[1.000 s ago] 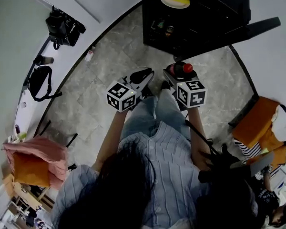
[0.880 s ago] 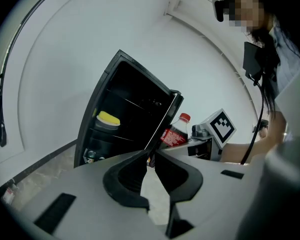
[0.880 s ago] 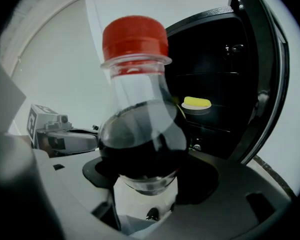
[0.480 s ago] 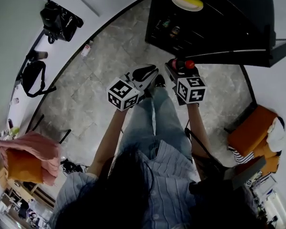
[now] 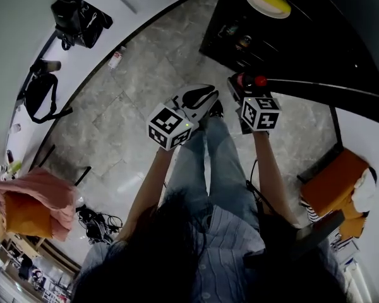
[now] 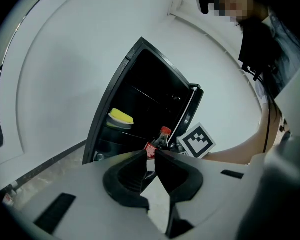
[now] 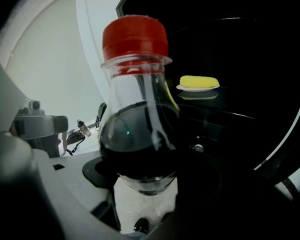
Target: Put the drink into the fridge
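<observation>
Black and open, the fridge (image 5: 341,43) stands just ahead of your right hand-held gripper (image 5: 245,92). Its dark shelves fill that gripper's view forward and to the right. Your left hand-held gripper (image 6: 151,158) sits just left of the right one and farther from the fridge, with its jaws nearly together on nothing. That leaves the right as the arm to reach with. The drink (image 7: 140,134) is clamped low on its body in the right jaws. It stands upright with its red cap up, so its long axis runs across your line of reach. A plate (image 7: 198,87) holding something yellow lies ahead and right of the cap, so a straight push forward onto a free shelf looks like the move.
</observation>
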